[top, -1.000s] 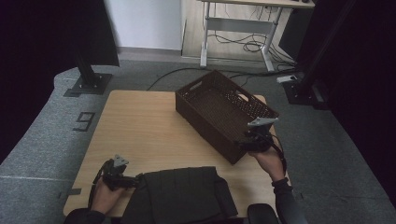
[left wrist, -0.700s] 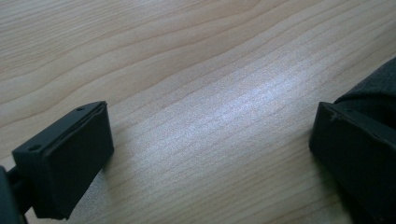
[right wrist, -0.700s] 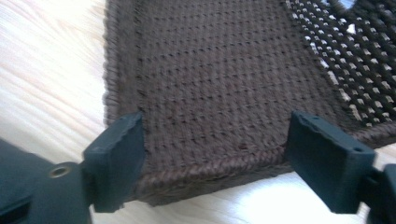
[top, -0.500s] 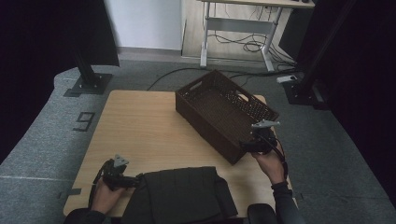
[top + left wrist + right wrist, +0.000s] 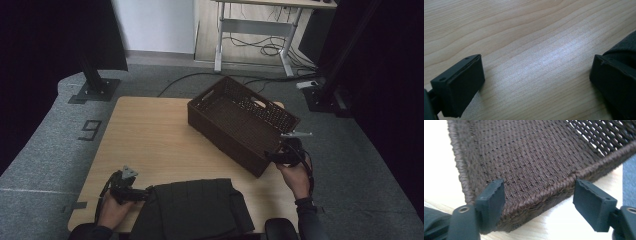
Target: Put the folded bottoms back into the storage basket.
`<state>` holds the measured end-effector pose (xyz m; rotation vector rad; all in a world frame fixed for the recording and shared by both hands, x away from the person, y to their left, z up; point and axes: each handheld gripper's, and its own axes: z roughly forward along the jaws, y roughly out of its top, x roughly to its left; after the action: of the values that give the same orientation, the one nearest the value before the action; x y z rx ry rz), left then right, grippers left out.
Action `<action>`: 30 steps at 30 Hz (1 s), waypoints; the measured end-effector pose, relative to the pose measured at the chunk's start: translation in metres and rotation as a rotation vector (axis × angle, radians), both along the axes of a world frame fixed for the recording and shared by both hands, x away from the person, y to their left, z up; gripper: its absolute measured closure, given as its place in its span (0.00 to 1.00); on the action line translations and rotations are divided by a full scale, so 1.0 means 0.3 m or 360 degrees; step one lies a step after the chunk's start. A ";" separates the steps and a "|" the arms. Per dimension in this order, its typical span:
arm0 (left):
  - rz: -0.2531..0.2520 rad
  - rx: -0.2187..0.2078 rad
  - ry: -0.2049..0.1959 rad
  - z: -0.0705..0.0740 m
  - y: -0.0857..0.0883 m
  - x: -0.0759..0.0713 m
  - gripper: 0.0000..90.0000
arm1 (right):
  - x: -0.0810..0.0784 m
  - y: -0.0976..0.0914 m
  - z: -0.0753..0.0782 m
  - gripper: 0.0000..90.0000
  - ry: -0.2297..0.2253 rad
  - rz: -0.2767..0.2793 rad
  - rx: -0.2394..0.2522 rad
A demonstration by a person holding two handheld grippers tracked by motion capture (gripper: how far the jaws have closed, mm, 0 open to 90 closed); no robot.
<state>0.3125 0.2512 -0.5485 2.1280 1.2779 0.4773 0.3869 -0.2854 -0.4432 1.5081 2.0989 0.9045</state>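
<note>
A dark brown woven basket (image 5: 240, 120) stands empty on the wooden table (image 5: 145, 135), turned at an angle. My right gripper (image 5: 272, 159) is at its near right corner. In the right gripper view the jaws (image 5: 539, 186) stand open and have just been closing. The basket's braided rim (image 5: 549, 191) runs across the gap behind them, and the pads do not press on it. A folded dark cloth (image 5: 195, 210) lies at the table's near edge. My left gripper (image 5: 144, 194) is at the cloth's left side, open (image 5: 535, 62) over bare wood, with the cloth (image 5: 624, 47) beside one jaw.
Bare wood (image 5: 524, 30) stretches left of the basket and beyond the cloth. A black stand (image 5: 95, 90) sits on the grey floor past the table's far left corner, and a desk frame with cables (image 5: 260, 45) stands behind.
My right gripper has drifted slightly toward the near edge, lower beside the basket's corner. The left gripper, the cloth and the basket have stayed put.
</note>
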 end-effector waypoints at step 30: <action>0.0000 -0.0001 0.0000 0.000 0.000 0.000 0.00 | -0.033 -0.078 -0.007 0.61 0.0046 -0.0058 0.0005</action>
<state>0.3125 0.2512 -0.5485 2.1275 1.2781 0.4770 0.3769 -0.3088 -0.4453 1.5647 2.0844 0.8784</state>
